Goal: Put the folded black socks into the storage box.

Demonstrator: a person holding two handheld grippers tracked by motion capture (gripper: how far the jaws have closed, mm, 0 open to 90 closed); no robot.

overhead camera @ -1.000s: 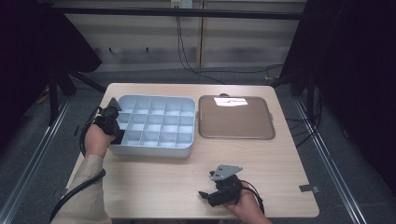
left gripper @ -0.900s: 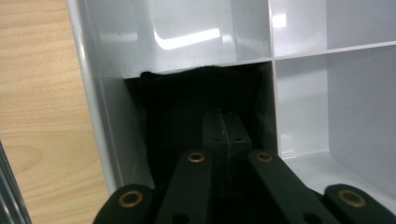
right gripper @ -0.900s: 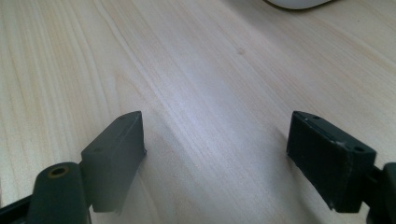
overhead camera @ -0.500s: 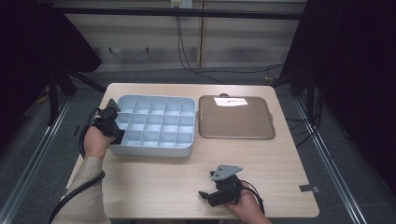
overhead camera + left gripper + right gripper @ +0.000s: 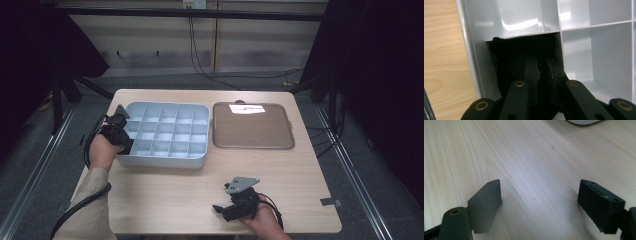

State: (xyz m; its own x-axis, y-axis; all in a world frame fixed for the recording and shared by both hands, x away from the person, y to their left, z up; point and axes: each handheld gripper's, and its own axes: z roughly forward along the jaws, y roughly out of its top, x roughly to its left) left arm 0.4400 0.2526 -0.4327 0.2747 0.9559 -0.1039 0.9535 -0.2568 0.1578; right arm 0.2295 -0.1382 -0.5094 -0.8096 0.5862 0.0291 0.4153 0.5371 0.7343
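A grey compartment tray (image 5: 170, 159) lies on the left half of the wooden table. My left gripper (image 5: 127, 144) reaches into a compartment on its left edge. In the left gripper view a soft black thing (image 5: 511, 55) fills that compartment of the grey tray (image 5: 469, 50). The left gripper (image 5: 542, 72) has just been opening: its jaws stand a narrow slit apart right over the black thing, and I cannot make out anything pinched between the pads. My right gripper (image 5: 218, 209) rests near the table's front edge. Its jaws (image 5: 539, 197) are wide open over bare wood.
A flat brown tray (image 5: 252, 127) lies to the right of the grey one, with a bright reflection (image 5: 246, 108) at its far side. Cables trail from both grippers. Bare wood stretches between the trays and the front edge.
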